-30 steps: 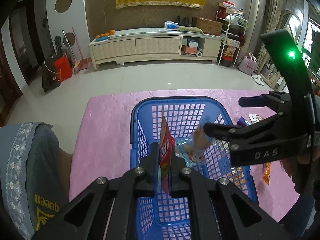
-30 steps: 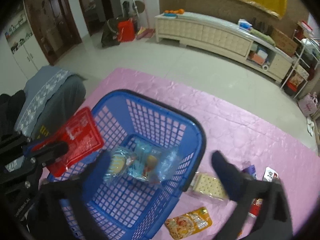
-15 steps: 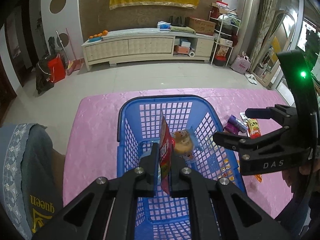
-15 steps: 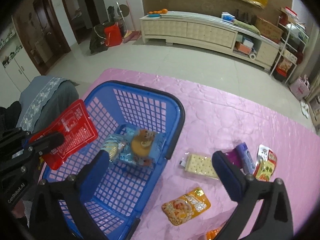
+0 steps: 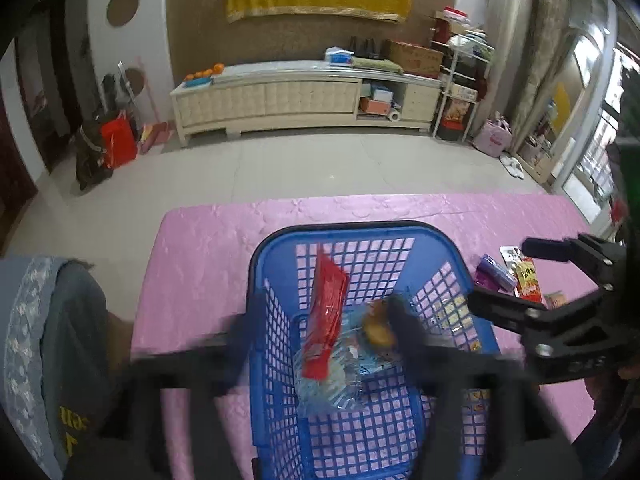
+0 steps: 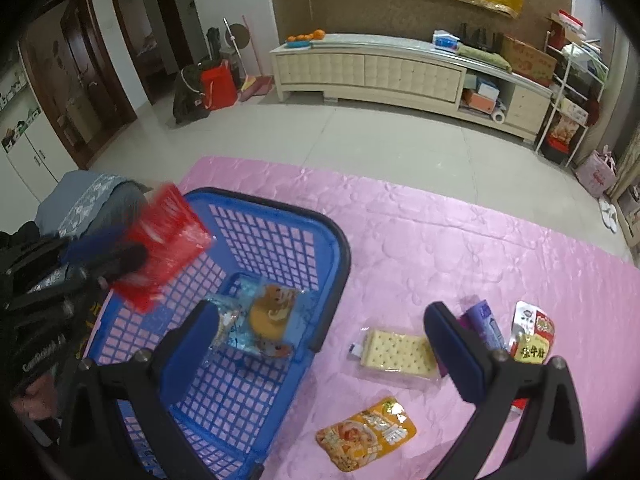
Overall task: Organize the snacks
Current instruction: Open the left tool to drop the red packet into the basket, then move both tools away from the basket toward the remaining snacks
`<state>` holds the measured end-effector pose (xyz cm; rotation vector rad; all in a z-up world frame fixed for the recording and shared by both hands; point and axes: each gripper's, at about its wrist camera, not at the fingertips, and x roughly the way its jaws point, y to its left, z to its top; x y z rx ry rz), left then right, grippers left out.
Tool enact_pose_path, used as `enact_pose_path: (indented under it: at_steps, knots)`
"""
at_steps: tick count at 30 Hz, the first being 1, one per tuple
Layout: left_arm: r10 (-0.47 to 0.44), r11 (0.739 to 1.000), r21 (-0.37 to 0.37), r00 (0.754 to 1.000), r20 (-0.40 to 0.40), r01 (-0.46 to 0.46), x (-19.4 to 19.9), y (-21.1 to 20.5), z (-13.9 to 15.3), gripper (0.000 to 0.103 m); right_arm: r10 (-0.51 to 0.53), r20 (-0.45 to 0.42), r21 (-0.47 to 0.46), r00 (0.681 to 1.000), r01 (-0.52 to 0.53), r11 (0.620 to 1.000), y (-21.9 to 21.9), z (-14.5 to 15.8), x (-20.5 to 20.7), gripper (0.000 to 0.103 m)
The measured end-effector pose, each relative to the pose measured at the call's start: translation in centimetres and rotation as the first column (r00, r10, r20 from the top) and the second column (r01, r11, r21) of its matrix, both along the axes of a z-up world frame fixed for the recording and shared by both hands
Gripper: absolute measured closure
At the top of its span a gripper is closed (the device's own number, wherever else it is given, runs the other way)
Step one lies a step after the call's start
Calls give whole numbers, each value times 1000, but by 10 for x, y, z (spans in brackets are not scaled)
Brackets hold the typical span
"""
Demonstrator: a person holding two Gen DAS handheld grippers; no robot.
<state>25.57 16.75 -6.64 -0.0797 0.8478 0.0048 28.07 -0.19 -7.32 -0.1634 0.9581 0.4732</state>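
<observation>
A blue plastic basket [image 5: 352, 232] [image 6: 340, 248] sits on a pink mat. My left gripper [image 5: 320, 320] is open above it, its fingers blurred and wide apart. A red snack packet [image 5: 326, 312] [image 6: 164, 252] is loose between them, falling into the basket. A blue bun packet [image 5: 360, 344] [image 6: 260, 320] lies on the basket floor. My right gripper [image 6: 320, 348] is open and empty, over the basket's right rim. A cracker pack [image 6: 396, 354] and an orange snack packet [image 6: 366, 434] lie on the mat right of the basket.
A purple tube [image 6: 486, 326] and a red and yellow packet [image 6: 532, 338] lie further right on the pink mat [image 6: 440, 240]. A person's grey clothing [image 5: 48, 340] is at the left. A long cabinet [image 5: 280, 100] stands across the tiled floor.
My left gripper has opened and let go of the red packet, which now drops into the basket. My right gripper has drawn back to the right, away from the basket.
</observation>
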Motion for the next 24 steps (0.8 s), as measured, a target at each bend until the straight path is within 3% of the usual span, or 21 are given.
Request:
enact_pose_path:
  at_steps: [4,13,17,24]
  knots:
    - [12,999,-33,1000,-16,-13,-11,0,1,34,-13,5,11,1000,13,1000,-12,4,-5,0]
    - [-9,1000,8,1000,8,9,-45,-28,30,31,-30,22,38,999,29,999,-38,32,-35,0]
    - [-53,998,26,998,39,52,-65,-51,46,24,-38,38,47,999,36,998,-51,46,-52,0]
    - [-153,987,63,986,63,150,-91,-94,63,24,-64,54,62,996,61,996,-88,64,-83,0]
